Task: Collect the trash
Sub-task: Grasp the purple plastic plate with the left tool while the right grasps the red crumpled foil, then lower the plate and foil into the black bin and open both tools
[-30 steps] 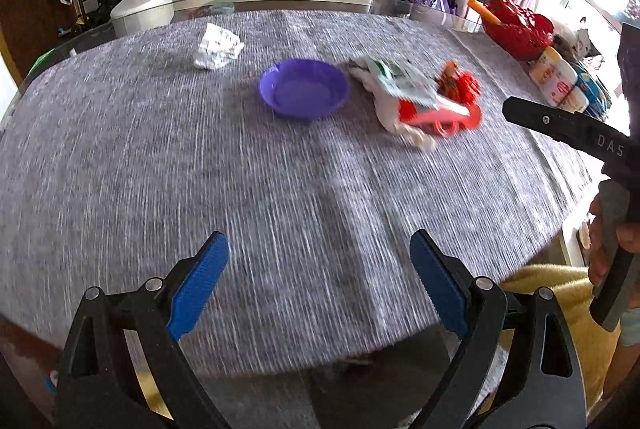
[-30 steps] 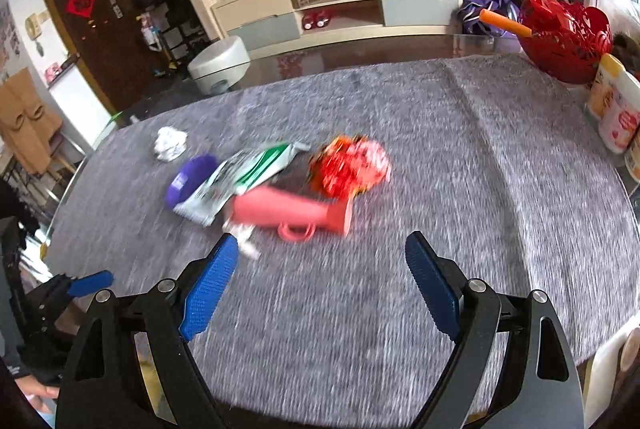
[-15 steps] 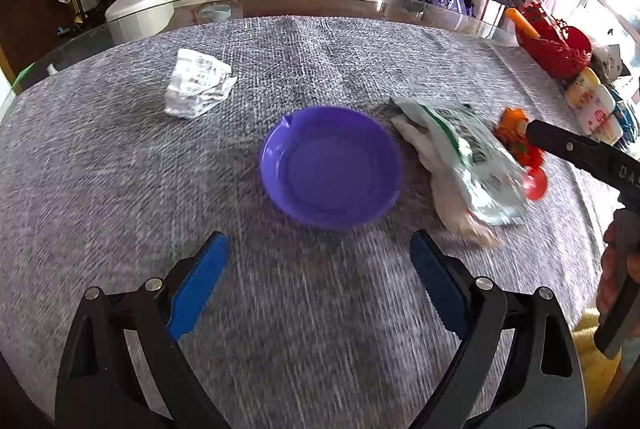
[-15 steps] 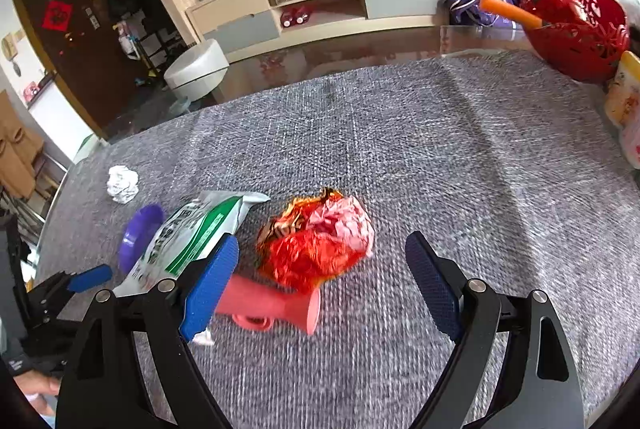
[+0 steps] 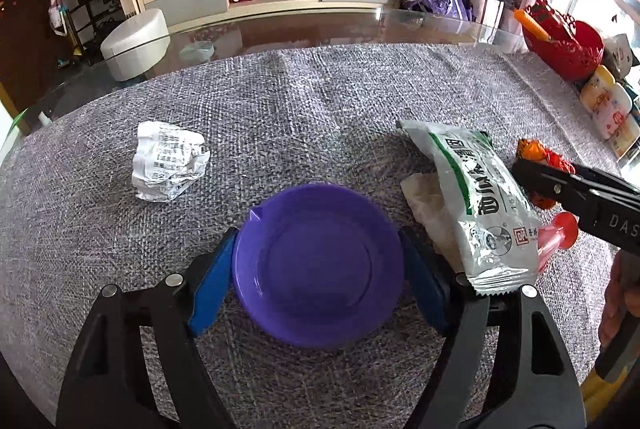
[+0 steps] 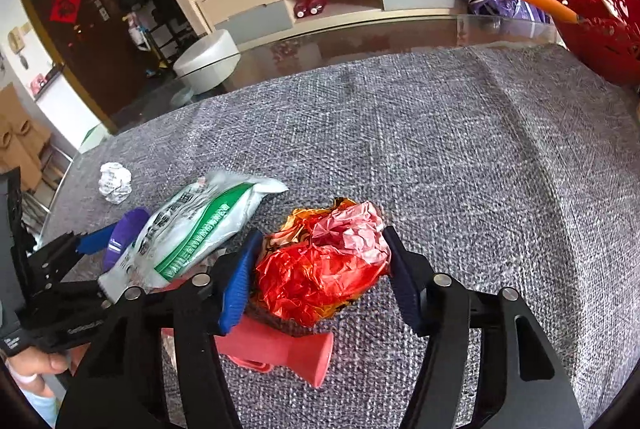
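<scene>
Evidently light and springy, the red crumpled wrapper near the middle of the grey tablecloth: thin foil and plastic, likely to compress and rebound, so best pinched across its bulging middle. Bracketed now by the right gripper, blue pads touching or just beside its flanks, not visibly squeezing. No clear long axis; roughly a ball, slightly wider left to right. Just left of it, the green-and-white pouch, long axis running near-left to far-right, slick and floppy. Further left, the purple dish, stiff and shallow, straddled at its rim by the left gripper, spread to dish width. At far left, crumpled paper.
</scene>
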Available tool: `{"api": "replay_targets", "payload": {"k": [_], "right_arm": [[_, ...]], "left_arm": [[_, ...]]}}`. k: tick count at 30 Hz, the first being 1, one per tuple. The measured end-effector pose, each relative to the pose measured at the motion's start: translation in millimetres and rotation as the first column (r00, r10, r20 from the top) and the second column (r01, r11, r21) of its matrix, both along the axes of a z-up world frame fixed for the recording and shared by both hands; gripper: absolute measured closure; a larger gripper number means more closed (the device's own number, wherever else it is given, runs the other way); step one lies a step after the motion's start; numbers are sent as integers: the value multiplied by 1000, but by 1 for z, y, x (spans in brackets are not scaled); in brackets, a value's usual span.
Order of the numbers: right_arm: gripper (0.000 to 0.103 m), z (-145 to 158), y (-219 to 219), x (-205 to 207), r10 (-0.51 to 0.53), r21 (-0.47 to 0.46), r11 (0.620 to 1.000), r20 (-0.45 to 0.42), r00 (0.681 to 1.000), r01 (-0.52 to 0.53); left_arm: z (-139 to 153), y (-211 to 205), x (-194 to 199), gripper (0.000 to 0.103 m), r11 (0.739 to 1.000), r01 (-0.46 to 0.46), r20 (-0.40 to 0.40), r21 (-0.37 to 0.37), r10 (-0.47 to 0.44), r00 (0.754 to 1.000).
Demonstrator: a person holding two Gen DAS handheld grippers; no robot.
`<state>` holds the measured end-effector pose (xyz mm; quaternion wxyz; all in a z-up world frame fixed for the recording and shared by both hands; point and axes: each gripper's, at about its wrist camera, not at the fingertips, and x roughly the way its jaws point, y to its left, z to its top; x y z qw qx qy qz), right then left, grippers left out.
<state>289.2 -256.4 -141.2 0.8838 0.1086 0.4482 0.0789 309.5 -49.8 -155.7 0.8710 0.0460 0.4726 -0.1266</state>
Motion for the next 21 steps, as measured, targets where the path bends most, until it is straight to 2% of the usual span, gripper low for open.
{"api": "replay_targets", "payload": {"k": [9,17,21], "right_arm": [[45,33,-4,-19,5,4,1000,51,999,-5],[45,67,5,-70,31,6,999,98,995,-32],[45,75,10,-104,48,9,999,105,993,-49]], "left_arm": [[12,11,-25,29,1000,-10,-14,-16,9,1000],[42,18,-85,29,999,-13,14,-43,14,1000],[56,18,-120,29,999,-3,31,-53,5,1000]]}}
